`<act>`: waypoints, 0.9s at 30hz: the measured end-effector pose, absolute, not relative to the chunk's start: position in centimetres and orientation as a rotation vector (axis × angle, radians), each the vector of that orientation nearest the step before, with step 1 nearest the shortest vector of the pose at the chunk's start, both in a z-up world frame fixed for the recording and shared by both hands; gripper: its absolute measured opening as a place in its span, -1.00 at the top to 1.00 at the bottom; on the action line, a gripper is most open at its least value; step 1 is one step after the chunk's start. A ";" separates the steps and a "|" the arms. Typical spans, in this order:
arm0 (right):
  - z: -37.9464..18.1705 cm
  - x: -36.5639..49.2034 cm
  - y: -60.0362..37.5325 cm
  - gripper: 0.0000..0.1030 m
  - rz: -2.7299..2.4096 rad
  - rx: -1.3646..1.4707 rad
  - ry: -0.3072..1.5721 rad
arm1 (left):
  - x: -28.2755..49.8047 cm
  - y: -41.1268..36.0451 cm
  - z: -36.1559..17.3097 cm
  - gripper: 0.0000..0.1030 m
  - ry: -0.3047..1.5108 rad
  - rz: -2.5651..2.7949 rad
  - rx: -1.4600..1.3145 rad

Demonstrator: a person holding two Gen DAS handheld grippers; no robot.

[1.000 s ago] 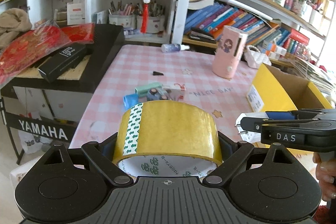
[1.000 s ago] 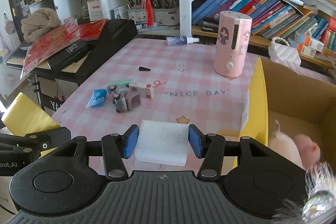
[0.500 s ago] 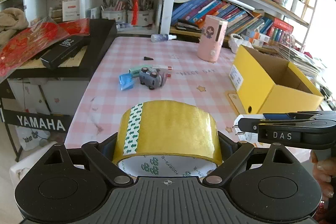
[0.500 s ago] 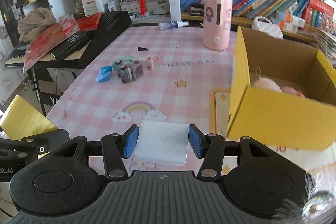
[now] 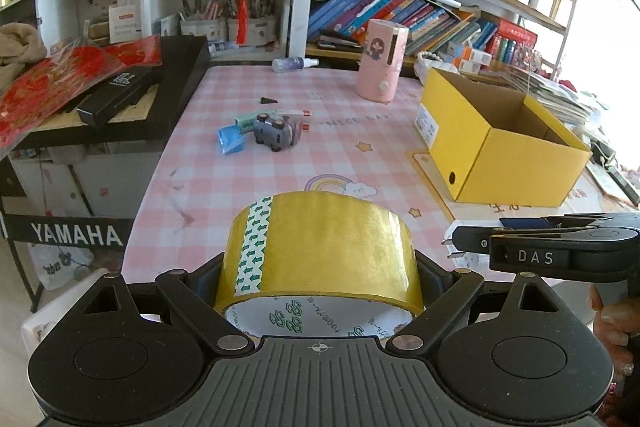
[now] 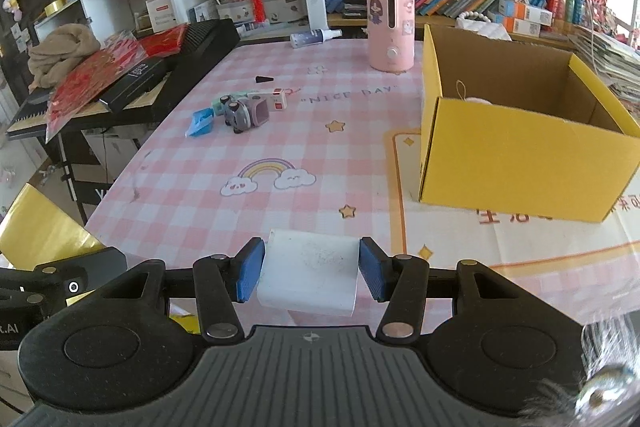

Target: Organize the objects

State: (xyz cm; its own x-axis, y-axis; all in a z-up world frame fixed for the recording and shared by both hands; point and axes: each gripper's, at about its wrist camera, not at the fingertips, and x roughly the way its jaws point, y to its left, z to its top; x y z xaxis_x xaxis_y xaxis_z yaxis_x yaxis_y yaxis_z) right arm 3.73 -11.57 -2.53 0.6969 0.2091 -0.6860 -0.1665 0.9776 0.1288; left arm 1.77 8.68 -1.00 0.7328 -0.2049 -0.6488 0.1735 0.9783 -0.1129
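Tape, a yellow roll with a green-arrow strip, sits clamped between the fingers of the left gripper, held in the air in front of the near edge of the pink checked table. Its white core faces the camera.

The right gripper has its blue pads pressed on both sides of a white block, also held above the near edge of the table. In the left view the right gripper shows side-on, to the right of the tape, and in the right view a yellow corner of the tape shows at the left edge.

A yellow box stands open on the table, to the right of the block and farther back; something pale with a thin loop lies inside against its near wall. Left of the box, well apart from it, a small cluster lies on the cloth: a grey toy car on its side, a blue packet just left of the car, and a small white carton just behind it. A black cone lies farther back. A pink cylinder stands upright behind the box's far left corner, and a spray bottle lies on its side at the table's far edge. A black keyboard flanks the table on the left.
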 end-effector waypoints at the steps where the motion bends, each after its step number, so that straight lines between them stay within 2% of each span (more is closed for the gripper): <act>1: -2.6 3.4 -11.6 0.05 0.205 0.062 0.773 | 1.6 8.6 -1.0 -0.78 0.719 -0.213 -0.042; 27: -3.0 -2.9 -18.6 0.05 -0.064 0.175 0.778 | 0.8 1.7 -1.2 -0.78 0.714 -0.488 0.054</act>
